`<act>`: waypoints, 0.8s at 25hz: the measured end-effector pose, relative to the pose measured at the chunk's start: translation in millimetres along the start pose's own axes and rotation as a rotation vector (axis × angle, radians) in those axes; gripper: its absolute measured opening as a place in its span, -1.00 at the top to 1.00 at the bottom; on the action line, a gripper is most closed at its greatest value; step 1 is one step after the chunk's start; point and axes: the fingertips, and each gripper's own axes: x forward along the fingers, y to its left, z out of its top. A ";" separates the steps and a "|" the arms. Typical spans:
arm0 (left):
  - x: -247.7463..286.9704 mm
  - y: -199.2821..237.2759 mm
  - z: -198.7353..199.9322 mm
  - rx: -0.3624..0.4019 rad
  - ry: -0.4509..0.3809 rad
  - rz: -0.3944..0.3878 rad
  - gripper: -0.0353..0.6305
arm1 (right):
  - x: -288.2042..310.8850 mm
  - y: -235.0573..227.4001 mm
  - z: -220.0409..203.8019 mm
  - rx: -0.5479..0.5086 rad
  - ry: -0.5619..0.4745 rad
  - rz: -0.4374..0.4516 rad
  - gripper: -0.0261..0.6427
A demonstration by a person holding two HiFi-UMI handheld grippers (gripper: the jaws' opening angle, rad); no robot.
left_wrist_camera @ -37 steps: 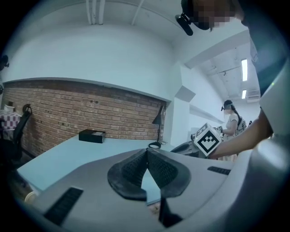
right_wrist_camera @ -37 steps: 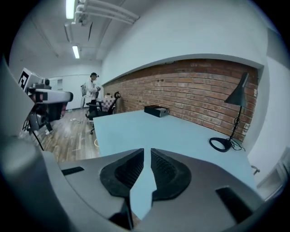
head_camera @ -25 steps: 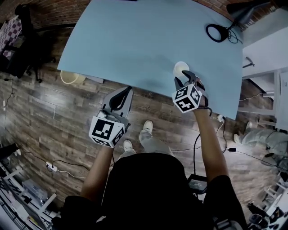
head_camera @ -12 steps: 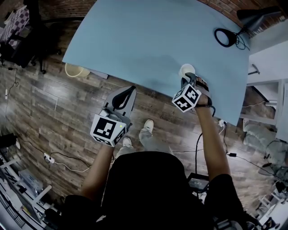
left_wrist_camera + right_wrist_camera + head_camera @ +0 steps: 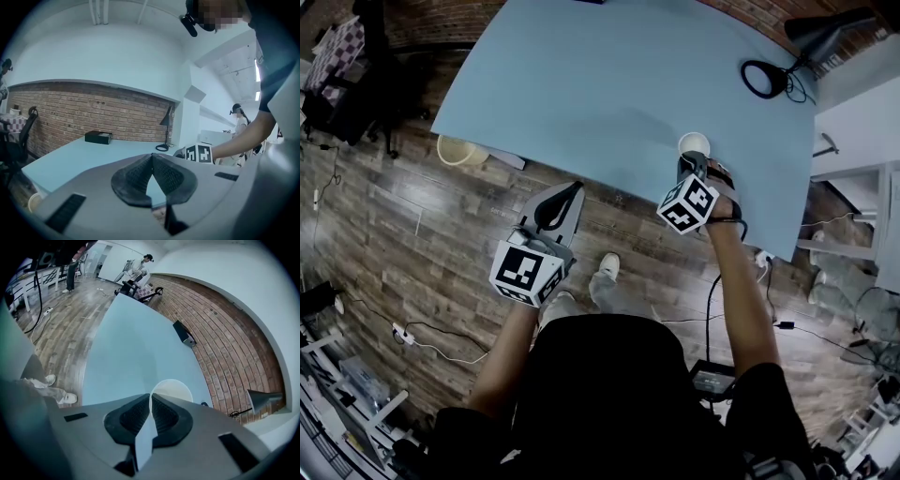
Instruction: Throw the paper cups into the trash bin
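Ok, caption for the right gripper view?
The right hand-held gripper, jaws just closed, pinches the paper cup by its wall on the blue table.

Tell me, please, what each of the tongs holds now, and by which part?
The right tongs have just closed on the paper cup, pinching its thin wall at the near rim. The left tongs are shut and hold nothing.

No legible text, brand, number or sign on anything in view.
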 end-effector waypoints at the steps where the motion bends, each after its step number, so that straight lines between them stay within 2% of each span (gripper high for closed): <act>1: -1.0 -1.0 0.8 0.002 -0.001 0.002 0.87 | -3.9 -1.9 1.8 0.019 -0.015 -0.001 0.87; 10: -8.8 -9.4 12.9 0.018 -0.016 0.040 0.87 | -54.8 -9.4 40.4 0.249 -0.230 0.035 0.87; 15: -17.1 -9.0 21.1 0.030 -0.025 0.069 0.87 | -86.6 -11.9 69.1 0.331 -0.353 0.057 0.87; 20: -26.5 -11.7 30.5 0.047 -0.030 0.097 0.87 | -118.6 -12.0 97.5 0.425 -0.496 0.115 0.87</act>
